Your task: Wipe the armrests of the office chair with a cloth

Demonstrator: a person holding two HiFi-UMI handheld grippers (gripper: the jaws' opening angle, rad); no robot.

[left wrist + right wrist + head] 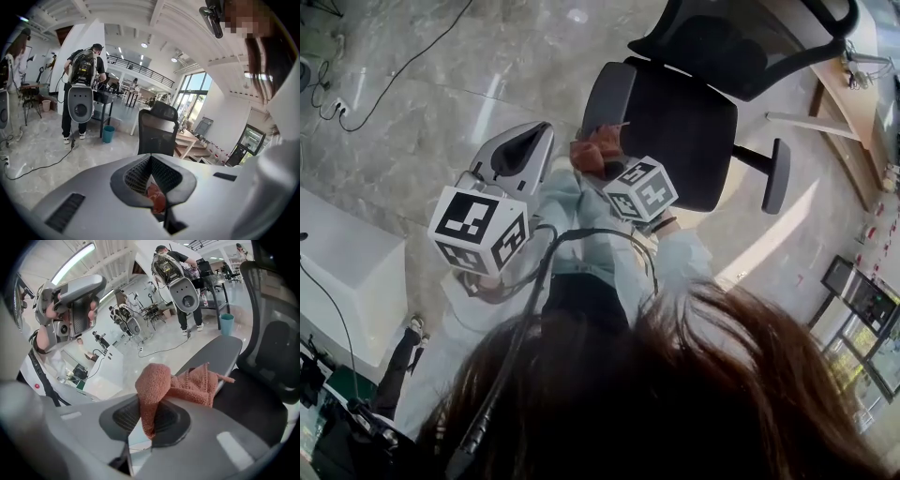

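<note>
Right gripper (149, 414): jaws clamped tight on a fold of the cloth (187, 385), no gap between the pads. One hem hangs down between them and a rolled lump bulges above. I pinch only a fold so the rest stays free. That loose part lies spread on the near end of the armrest (211, 355), touching its grey pad, which looks like the working face for the wipe.

I judge the wipe on this arm is at its start. The cloth sits at the end closest to me, and the rest of the pad runs away from it bare.

Left gripper (150, 164): jaws together at the tips. A small reddish patch (156, 199) shows low in the slit and I cannot tell what it is. In the head view this gripper hangs just beside the cloth, off the armrest and over the floor (441, 84), so it is doing no wiping. I keep it clear so the wiping hand has room.

Outward: the office chair (684, 141) stands right in front of me with its dark seat beside the cloth. The second armrest (776, 176) is on the far side of the seat, well apart from both grippers, with nothing on it. My guess is it comes next.
</note>
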